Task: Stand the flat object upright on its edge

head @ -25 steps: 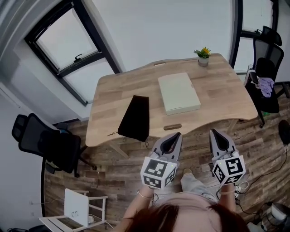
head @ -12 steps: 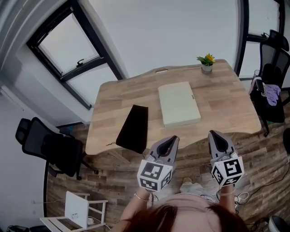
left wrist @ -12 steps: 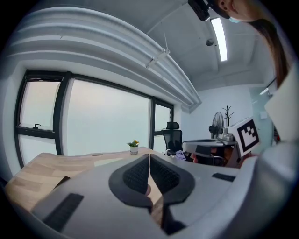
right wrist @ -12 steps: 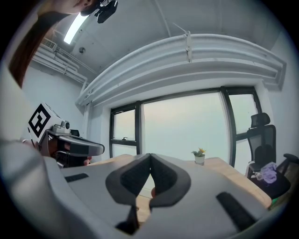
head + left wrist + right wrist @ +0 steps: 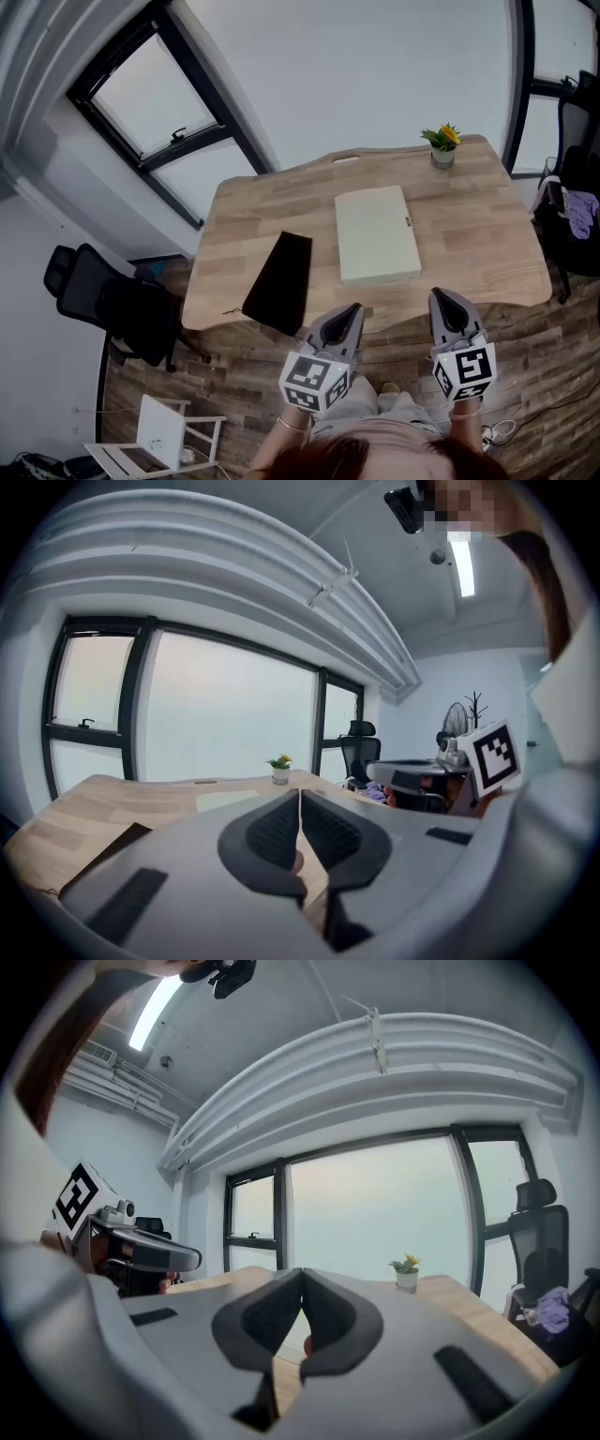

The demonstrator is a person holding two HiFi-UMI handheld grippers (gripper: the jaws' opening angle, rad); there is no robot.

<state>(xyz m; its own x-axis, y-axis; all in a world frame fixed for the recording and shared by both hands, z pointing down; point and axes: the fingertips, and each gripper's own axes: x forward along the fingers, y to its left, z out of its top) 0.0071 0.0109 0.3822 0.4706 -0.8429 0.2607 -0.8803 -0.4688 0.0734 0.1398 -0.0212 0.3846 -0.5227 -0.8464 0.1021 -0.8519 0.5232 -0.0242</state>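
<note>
Both tools hang short of the near edge of the table, and neither touches anything: the left gripper has its jaws pressed together on nothing, and so does the right gripper. The pale flat object lies face down near the middle of the tabletop, its long side running away from me, with a black pouch just beside it on the left and a small potted plant well beyond it at the far edge. My main worry is the pickup. The slab sits flush on the wood, so I judge there is no gap for a lower jaw, and if I arrive with the jaws shut or come in too flat I will likely only shove it along the smooth top towards the plant. Prying at one corner could spin it into the pouch. Once it is tipped up, the narrow edge gives little footing, so releasing before the second tool steadies it may let it slap back down.
</note>
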